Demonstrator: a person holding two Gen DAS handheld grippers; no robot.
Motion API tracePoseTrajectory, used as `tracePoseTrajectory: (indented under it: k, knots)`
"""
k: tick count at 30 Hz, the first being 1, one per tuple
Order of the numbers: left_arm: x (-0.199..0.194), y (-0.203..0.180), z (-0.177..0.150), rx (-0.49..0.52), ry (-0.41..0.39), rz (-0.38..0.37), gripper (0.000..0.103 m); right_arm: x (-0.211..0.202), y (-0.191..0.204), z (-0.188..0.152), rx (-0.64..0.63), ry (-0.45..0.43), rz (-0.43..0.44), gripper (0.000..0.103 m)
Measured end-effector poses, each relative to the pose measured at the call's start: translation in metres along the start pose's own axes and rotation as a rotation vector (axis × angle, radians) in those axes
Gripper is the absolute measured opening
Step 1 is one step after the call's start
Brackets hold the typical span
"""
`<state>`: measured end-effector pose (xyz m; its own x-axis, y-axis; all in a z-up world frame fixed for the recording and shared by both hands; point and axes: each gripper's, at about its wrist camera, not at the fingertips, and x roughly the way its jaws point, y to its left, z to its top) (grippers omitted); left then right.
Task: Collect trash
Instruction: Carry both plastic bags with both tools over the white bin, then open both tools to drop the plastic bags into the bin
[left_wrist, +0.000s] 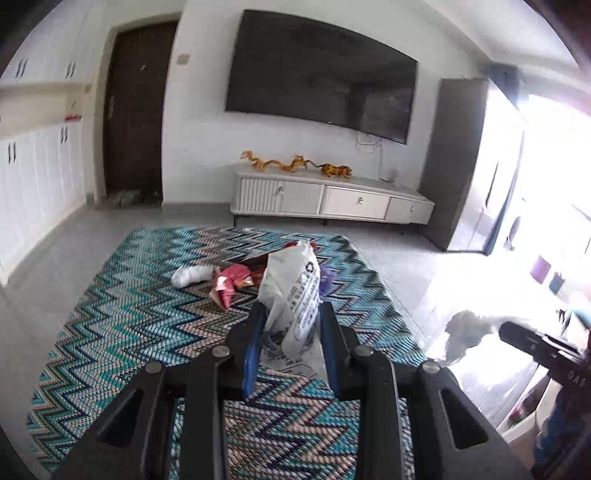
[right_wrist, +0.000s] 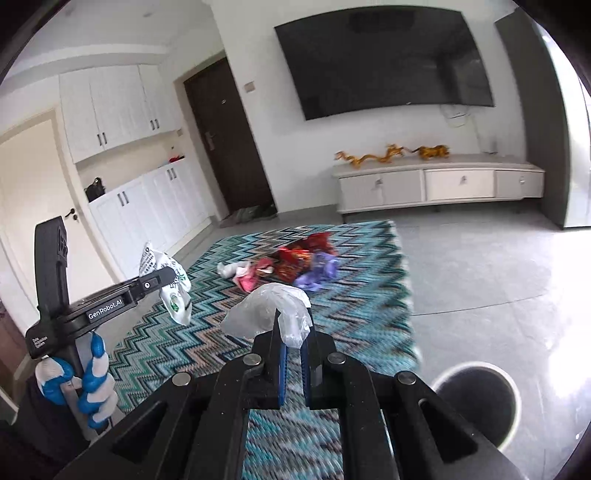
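Above the zigzag rug (right_wrist: 332, 280), left gripper (left_wrist: 291, 332) clamps a printed white bag (left_wrist: 295, 295) and right gripper (right_wrist: 293, 332) pinches a clear one (right_wrist: 269, 310), while wrappers (right_wrist: 295, 264) at twelve o'clock remain uncollected, bin (right_wrist: 476, 398) at four o'clock.

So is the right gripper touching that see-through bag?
Touching. The right wrist view shows the right gripper pinching the clear bag between its blue fingers.
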<state>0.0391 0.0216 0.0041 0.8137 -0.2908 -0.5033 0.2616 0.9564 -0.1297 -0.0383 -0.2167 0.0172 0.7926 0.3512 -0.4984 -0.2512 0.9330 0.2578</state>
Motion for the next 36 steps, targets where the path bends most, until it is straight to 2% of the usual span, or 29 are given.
tracePoseTrajectory:
  k: [8,15,22,29,36]
  knots:
    - [-0.022,-0.074,-0.002,0.152,-0.035,-0.038,0.028,-0.063,-0.022,-0.023,0.018,-0.068,-0.092,0.006]
    - [-0.015,-0.132,-0.004,0.263,-0.024,-0.078,0.028,-0.1,-0.063,-0.042,0.082,-0.112,-0.176,0.006]
    - [0.014,-0.182,-0.009,0.363,0.014,-0.102,0.028,-0.099,-0.11,-0.056,0.185,-0.108,-0.207,0.006]
    - [0.053,-0.215,-0.015,0.425,0.073,-0.119,0.028,-0.079,-0.152,-0.071,0.271,-0.06,-0.209,0.006]
    - [0.107,-0.249,-0.024,0.462,0.181,-0.186,0.029,-0.061,-0.192,-0.085,0.343,-0.002,-0.235,0.006]
